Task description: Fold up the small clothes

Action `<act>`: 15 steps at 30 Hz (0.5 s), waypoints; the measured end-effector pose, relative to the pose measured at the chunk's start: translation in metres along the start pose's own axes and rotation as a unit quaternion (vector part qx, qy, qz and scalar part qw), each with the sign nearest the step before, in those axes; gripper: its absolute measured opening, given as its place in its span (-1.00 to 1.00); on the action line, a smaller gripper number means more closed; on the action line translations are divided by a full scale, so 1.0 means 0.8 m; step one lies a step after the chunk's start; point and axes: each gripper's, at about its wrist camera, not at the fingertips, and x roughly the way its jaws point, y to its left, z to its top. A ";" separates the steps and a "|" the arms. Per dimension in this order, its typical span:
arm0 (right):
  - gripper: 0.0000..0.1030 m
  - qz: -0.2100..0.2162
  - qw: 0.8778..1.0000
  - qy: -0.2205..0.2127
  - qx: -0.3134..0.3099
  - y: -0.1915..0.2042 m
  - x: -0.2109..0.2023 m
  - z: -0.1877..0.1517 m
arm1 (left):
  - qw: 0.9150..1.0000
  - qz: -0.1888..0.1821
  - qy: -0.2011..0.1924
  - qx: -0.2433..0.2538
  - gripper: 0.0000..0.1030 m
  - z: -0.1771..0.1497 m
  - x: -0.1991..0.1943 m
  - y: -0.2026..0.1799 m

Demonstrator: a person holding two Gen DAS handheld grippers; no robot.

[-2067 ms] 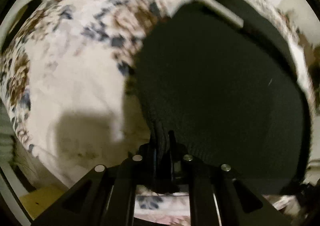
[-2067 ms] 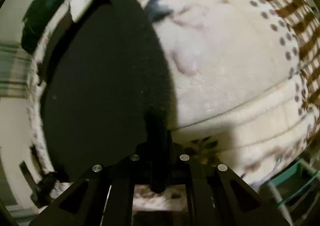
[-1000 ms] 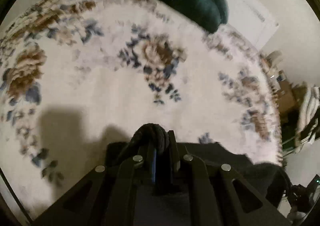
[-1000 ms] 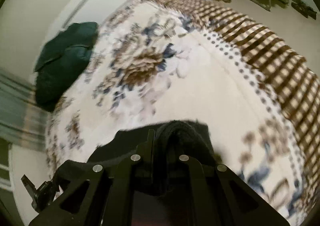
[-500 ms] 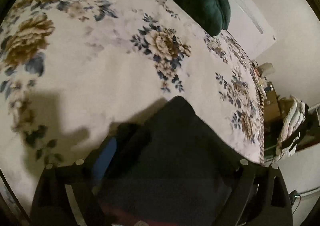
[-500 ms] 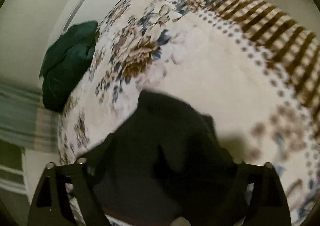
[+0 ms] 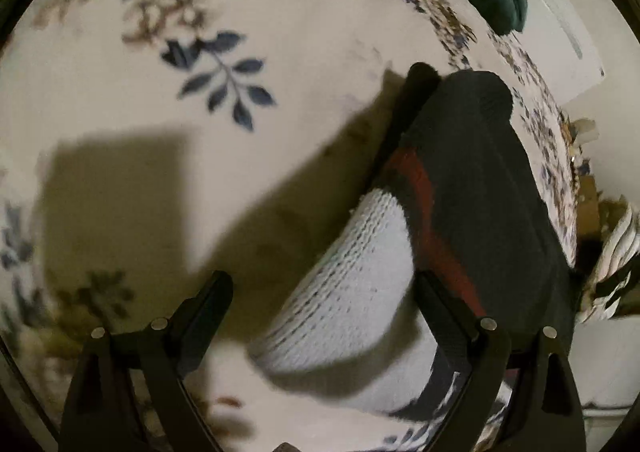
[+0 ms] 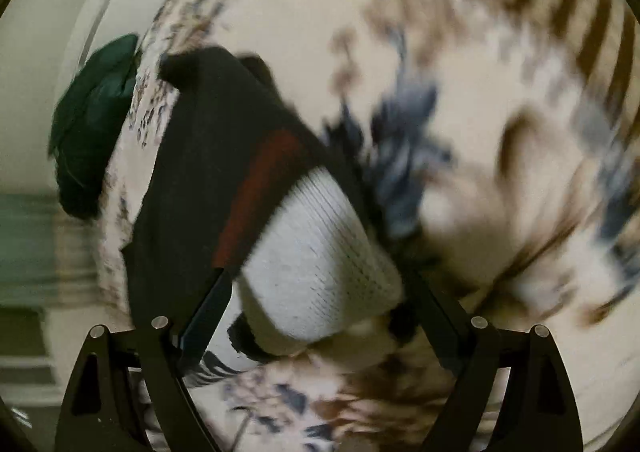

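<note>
Closest in, our left gripper (image 7: pixel 320 292) has its fingers spread wide and holding nothing, and our right gripper (image 8: pixel 320 288) is just the same, fingers apart around empty air. Just past them lies the knit garment (image 7: pixel 460 211), dark with a red band and a white panel, flat on the bed (image 7: pixel 120 131) toward its middle. We judge one fold laid down and released; another fold or a tidy-up may remain. The bed's floral cover runs on to a striped border at its far edge in the right view. Beyond, a dark green cushion (image 8: pixel 92 131) sits by the pale wall (image 8: pixel 48 31).
</note>
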 end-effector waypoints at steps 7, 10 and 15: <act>0.80 0.085 0.995 -0.009 0.057 -0.010 0.052 0.006 | 0.997 -0.010 -0.019 -0.070 1.00 0.007 0.027 0.001; 0.75 0.096 0.993 -0.018 0.069 -0.012 0.056 0.002 | 0.996 -0.017 -0.044 -0.078 0.56 0.004 0.018 -0.005; -0.18 0.089 0.993 -0.022 0.069 -0.019 0.048 -0.005 | 0.994 -0.033 -0.103 -0.004 -0.70 -0.004 -0.014 -0.038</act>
